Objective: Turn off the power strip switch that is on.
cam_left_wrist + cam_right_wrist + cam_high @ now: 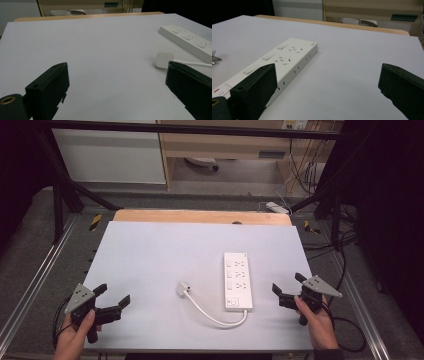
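A white power strip (237,280) lies lengthwise on the pale table, right of centre. Its white cable (215,317) loops from the near end round to a white plug (183,288) lying loose on the table to its left. My left gripper (112,295) is held near the front left corner, open and empty, pointing toward the plug (164,60) and strip (190,41). My right gripper (286,285) is held at the front right, open and empty, just right of the strip (279,63).
The table top (160,250) has a wooden strip (200,216) along its far edge. A metal frame (35,280) runs along both sides. Cables (345,245) and another white power strip (277,207) lie on the floor at the far right.
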Action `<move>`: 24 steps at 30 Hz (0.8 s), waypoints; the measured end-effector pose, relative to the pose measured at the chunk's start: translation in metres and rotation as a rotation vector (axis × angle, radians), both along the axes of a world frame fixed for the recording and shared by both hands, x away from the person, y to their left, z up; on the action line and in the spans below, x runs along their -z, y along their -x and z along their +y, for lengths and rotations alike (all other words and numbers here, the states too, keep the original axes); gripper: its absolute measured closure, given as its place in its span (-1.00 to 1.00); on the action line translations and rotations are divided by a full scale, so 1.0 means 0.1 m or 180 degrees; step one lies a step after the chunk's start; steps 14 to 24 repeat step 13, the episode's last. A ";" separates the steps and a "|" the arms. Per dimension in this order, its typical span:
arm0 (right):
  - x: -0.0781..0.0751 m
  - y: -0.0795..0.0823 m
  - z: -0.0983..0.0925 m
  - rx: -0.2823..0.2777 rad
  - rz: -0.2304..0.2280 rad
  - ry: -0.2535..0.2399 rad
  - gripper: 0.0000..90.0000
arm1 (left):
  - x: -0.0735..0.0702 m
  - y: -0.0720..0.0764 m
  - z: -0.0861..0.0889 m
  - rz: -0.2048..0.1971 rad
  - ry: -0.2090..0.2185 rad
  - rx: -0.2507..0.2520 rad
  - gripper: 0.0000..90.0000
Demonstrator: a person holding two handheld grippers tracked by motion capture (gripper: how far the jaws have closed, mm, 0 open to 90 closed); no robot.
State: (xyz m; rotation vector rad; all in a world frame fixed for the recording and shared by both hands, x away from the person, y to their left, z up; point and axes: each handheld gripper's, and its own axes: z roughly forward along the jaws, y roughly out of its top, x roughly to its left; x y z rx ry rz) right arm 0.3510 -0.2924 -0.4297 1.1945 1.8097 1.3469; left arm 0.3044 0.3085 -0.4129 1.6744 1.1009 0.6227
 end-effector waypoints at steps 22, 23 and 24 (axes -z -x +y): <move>0.21 -0.12 0.25 -0.0280 0.0363 0.0173 -0.94 | 0.00 0.00 -0.01 0.0007 -0.0018 0.0013 -0.89; 0.21 -0.12 0.25 -0.0280 0.0363 0.0173 -0.94 | 0.00 0.00 -0.01 0.0007 -0.0018 0.0013 -0.89; 0.21 -0.12 0.25 -0.0280 0.0363 0.0173 -0.94 | 0.00 0.00 -0.01 0.0007 -0.0018 0.0013 -0.89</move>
